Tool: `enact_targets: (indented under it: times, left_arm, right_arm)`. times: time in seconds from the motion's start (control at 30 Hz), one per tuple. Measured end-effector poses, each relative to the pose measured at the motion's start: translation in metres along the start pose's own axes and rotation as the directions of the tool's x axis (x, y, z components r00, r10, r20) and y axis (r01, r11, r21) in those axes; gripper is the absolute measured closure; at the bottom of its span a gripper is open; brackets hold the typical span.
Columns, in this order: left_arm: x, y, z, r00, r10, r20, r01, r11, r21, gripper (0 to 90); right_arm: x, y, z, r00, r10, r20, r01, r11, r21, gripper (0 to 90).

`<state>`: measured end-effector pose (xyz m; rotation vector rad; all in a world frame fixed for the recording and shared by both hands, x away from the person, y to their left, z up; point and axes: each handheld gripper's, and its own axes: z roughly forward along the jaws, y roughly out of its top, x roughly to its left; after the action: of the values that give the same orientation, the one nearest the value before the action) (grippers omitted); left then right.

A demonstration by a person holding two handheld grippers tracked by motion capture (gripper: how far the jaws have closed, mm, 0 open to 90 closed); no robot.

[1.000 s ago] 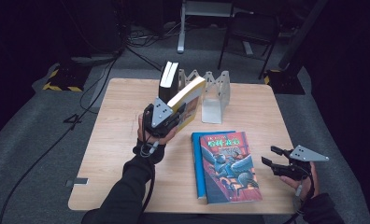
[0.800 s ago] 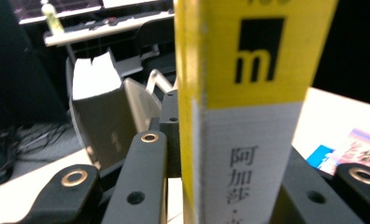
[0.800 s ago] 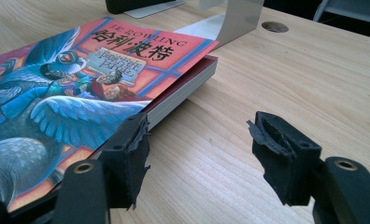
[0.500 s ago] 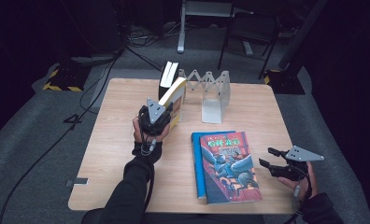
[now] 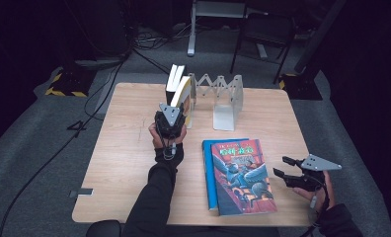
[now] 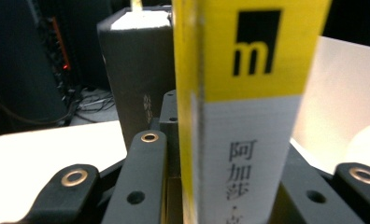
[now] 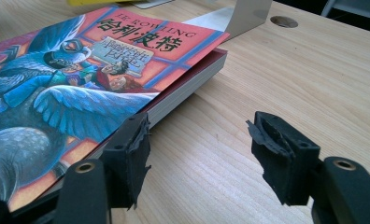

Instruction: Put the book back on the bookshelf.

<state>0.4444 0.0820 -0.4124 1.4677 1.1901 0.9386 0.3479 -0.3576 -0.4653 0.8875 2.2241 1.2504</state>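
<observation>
Here our left tool (image 5: 171, 120) grips the yellow book (image 5: 184, 94) upright beside the dark book (image 5: 174, 79) in the expanding book rack (image 5: 218, 94); our right tool (image 5: 287, 174) hangs open.

left claw (image 5: 176, 112) sits out over the middle of the table, forearm stretched forward from the bottom edge, hand wrapped round the body from below, grey plate facing up. its jaws are clamped tight on what they carry, standing upright between them in the left gripper view. right claw (image 5: 288, 174) hangs low at the near right corner, wrist bent inward, pointing left. its jaws stand apart, nothing pinched between the pads (image 7: 135, 140).
</observation>
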Motion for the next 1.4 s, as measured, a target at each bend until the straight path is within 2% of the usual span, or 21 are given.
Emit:
enact_targets:
  times: [0.1,0.27,0.4,0.5,0.6,0.67,0.7,0.77,0.83,0.97,1.03,1.1,1.3,1.4]
  left_arm:
    - [-0.003,-0.004,0.003,0.9999,0.010,-0.010,-0.010,0.9999,-0.013,75.0]
    - [-0.003,-0.013,0.000,1.0000,0.000,-0.009,0.000,0.9996,-0.029,73.4]
    - [-0.003,-0.023,-0.002,1.0000,-0.003,-0.006,0.003,1.0000,-0.005,70.9]
    - [-0.003,-0.038,-0.003,0.9999,-0.007,-0.010,0.007,0.9994,0.034,69.0]
    - [-0.004,-0.052,-0.012,0.9981,-0.061,-0.008,0.061,0.9973,0.041,69.0]
    - [-0.006,-0.058,-0.016,0.9984,-0.054,-0.017,0.055,0.9966,0.061,69.0]
    - [-0.007,-0.064,-0.019,0.9980,-0.061,-0.019,0.062,0.9942,0.087,69.0]
    - [-0.007,-0.064,-0.019,0.9980,-0.061,-0.019,0.062,0.9942,0.087,69.4]
    - [-0.009,-0.069,-0.022,0.9970,-0.075,-0.018,0.076,0.9922,0.099,70.7]
    - [-0.013,-0.068,-0.018,0.9984,-0.017,-0.054,0.022,0.9940,0.107,74.6]
    - [-0.014,-0.066,-0.012,0.9970,-0.040,-0.066,0.047,0.9933,0.106,75.1]
    - [-0.015,-0.064,-0.008,0.9957,-0.042,-0.082,0.051,0.9929,0.108,75.2]
    - [-0.017,-0.059,0.008,0.9928,-0.074,-0.094,0.084,0.9905,0.109,75.3]
    - [-0.015,-0.057,0.016,0.9941,-0.069,-0.084,0.078,0.9909,0.110,75.2]
  right_arm:
    - [0.000,0.000,-0.001,1.0000,0.001,-0.002,-0.001,1.000,-0.001,37.3]
    - [-0.004,-0.001,-0.002,0.9995,0.032,-0.007,-0.032,0.999,-0.015,37.3]
    - [-0.005,-0.001,-0.002,0.9988,0.047,-0.013,-0.048,0.999,-0.021,37.3]
    - [-0.004,-0.001,-0.001,0.9987,0.047,-0.017,-0.048,0.999,-0.020,37.2]
    - [-0.004,-0.002,-0.001,0.9989,0.045,-0.012,-0.045,0.999,-0.009,36.8]
    - [-0.005,-0.003,-0.003,0.9987,0.051,-0.006,-0.051,0.999,-0.008,36.8]
    - [-0.006,-0.003,-0.004,0.9983,0.057,-0.005,-0.057,0.998,-0.014,36.9]
    - [-0.006,-0.003,-0.005,0.9975,0.070,-0.002,-0.070,0.997,-0.017,36.9]
    - [-0.005,-0.003,-0.004,0.9980,0.063,-0.008,-0.063,0.998,-0.014,36.8]
    - [0.000,-0.002,-0.002,0.9987,0.046,-0.021,-0.046,0.999,0.001,36.3]
    - [0.001,-0.002,-0.001,0.9988,0.040,-0.028,-0.040,0.999,0.005,36.3]
    - [0.001,-0.003,0.000,0.9989,0.032,-0.033,-0.031,0.999,0.012,36.3]
    - [0.003,-0.004,0.004,0.9989,0.021,-0.041,-0.019,0.999,0.032,36.3]
    - [0.003,-0.005,0.007,0.9989,0.017,-0.043,-0.015,0.999,0.039,36.6]
